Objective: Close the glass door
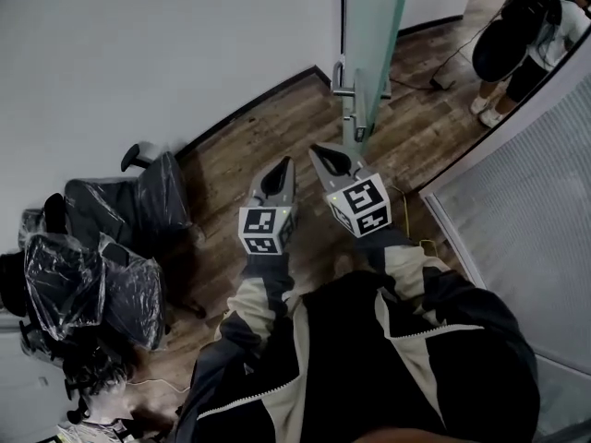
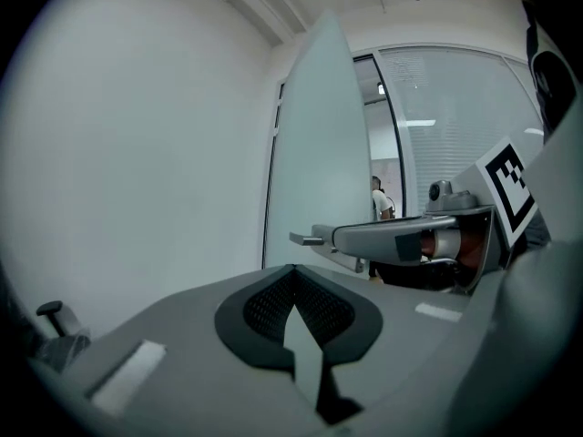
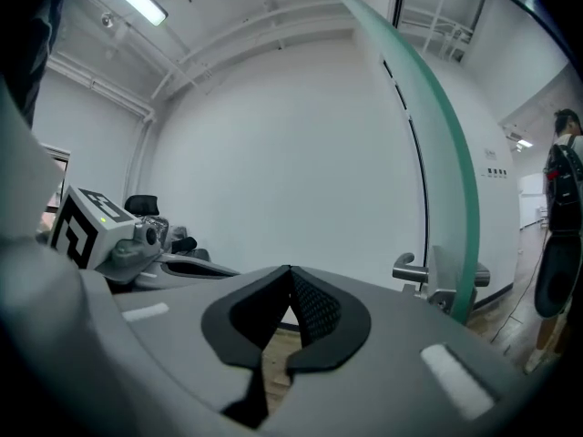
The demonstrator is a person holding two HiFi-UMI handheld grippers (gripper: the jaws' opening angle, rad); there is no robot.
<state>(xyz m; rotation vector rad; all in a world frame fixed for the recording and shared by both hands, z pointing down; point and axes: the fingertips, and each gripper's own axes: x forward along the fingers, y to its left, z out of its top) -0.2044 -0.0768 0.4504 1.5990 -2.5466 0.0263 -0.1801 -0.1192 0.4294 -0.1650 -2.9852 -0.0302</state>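
The glass door (image 1: pixel 372 26) stands ajar and edge-on ahead of me, with a metal lever handle (image 1: pixel 343 89) on its left face. My left gripper (image 1: pixel 283 162) and right gripper (image 1: pixel 319 149) are held side by side over the wood floor, just short of the door's edge, touching nothing. Both are shut with nothing between the pads. In the left gripper view the frosted door (image 2: pixel 314 153) and its handle (image 2: pixel 306 238) lie beyond my left gripper (image 2: pixel 293 271), with the right gripper (image 2: pixel 410 239) alongside. The right gripper view shows the door's green edge (image 3: pixel 448 162) and handle (image 3: pixel 410 267) to the right of my right gripper (image 3: pixel 290 271).
Office chairs wrapped in plastic (image 1: pixel 102 247) crowd the left by the white wall (image 1: pixel 138 53). A frosted glass partition (image 1: pixel 536 210) runs along the right. A person (image 1: pixel 522 35) stands beyond the door at the upper right, with a cable (image 1: pixel 452 58) on the floor there.
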